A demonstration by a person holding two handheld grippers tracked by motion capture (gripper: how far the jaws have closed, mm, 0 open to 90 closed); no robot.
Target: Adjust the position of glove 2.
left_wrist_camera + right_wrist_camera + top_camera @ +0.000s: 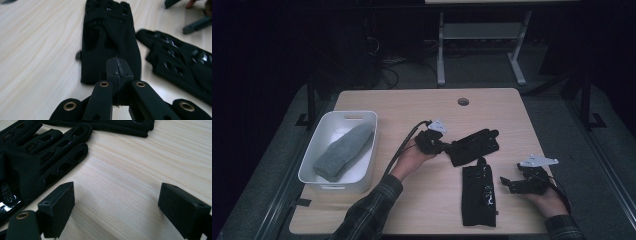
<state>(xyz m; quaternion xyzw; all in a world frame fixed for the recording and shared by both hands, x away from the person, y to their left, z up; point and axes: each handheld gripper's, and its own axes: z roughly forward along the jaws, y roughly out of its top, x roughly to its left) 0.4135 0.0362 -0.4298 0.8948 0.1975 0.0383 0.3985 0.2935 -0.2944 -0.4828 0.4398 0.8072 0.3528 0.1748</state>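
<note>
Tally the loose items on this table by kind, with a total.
Black gloves: 2, one at the left gripper, one flat near the front edge
Grey sock: 1, inside the bin
White bin: 1
Total: 4

Two black gloves lay on the one wooden table. One white bin was there, with one grey mitten inside. Two grippers were counted, one per hand.

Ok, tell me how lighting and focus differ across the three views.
High view: dim, surroundings black, table muted. Left gripper view: bright, the shut fingers sharp, the gloves soft beyond. Right gripper view: bright, wood grain crisp, near fingers slightly blurred.
</note>
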